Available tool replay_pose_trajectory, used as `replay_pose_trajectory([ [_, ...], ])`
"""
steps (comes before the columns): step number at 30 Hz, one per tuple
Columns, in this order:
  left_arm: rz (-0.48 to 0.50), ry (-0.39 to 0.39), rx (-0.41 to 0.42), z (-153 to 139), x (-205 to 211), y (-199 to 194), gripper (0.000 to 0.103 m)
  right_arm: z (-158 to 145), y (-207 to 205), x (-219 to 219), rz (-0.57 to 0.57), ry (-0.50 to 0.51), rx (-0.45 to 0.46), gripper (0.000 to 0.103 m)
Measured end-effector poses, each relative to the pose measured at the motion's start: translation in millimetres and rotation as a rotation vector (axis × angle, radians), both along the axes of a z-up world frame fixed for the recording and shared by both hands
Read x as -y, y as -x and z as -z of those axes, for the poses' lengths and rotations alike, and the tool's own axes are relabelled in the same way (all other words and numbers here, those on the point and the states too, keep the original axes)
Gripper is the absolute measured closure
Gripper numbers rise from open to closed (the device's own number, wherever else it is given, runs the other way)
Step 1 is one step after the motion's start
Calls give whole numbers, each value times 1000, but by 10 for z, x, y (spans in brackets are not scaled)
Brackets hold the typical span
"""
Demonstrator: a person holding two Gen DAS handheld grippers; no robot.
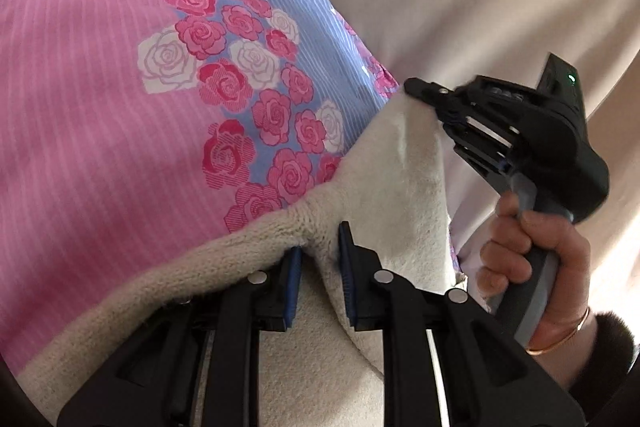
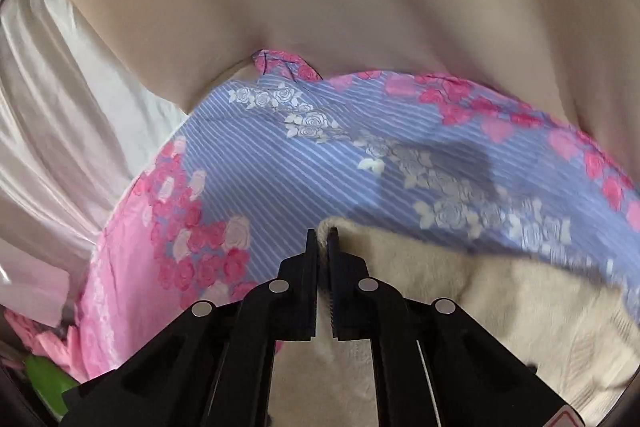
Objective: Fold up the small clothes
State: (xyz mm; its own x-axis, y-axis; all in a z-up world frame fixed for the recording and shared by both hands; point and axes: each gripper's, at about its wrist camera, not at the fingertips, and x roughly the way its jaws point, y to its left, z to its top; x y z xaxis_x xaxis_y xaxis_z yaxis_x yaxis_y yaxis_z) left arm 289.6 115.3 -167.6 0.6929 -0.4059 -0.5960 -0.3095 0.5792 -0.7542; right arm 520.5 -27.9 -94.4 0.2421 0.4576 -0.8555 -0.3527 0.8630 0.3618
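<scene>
Cream garment (image 1: pixel 404 163): on the rose sheet (image 1: pixel 100 107). Left gripper (image 1: pixel 318 267) clamped on its fuzzy hem; right gripper (image 2: pixel 323 247) pinching a corner. Risk: thick pile slipping free, fold sagging.

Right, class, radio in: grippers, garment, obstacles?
Left gripper pinching cream garment hem. Right gripper shut on its corner. Rose bedsheet underneath. Nothing blocking.

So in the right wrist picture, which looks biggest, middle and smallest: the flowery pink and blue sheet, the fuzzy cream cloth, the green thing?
1. Flowery pink and blue sheet
2. Fuzzy cream cloth, nearer the camera
3. Green thing, mostly cut off
</scene>
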Motion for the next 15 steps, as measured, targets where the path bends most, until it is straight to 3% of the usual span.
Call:
replay_pose_trajectory([
  [2, -6, -26, 4, -7, 33, 11, 86, 246, -55, 19, 9, 76, -72, 91],
  [3, -6, -34, 5, -8, 51, 27, 86, 200, -34, 99, 30, 49, -43, 96],
  [7, 14, -22, -25, -68, 31, 31, 85, -318, 298, 619, 186, -81, 102, 80],
  [8, 20, -16, -27, -108, 12, 51, 85, -445, 490, 835, 225, -105, 146, 76],
  [10, 54, -27, -3, -224, -30, 192, 81, -642, 1061, 1365, 315, -122, 239, 52],
  [11, 61, -48, 2, -266, -52, 261, 78, -667, 1400, 1658, 366, -116, 261, 48],
  [13, 77, -121, -6, -353, -131, 508, 65, -605, 2025, 2230, 467, -58, 239, 47],
  [15, 81, -177, -61, -363, -271, 789, 65, -435, 2788, 2845, 605, 28, 123, 47],
])
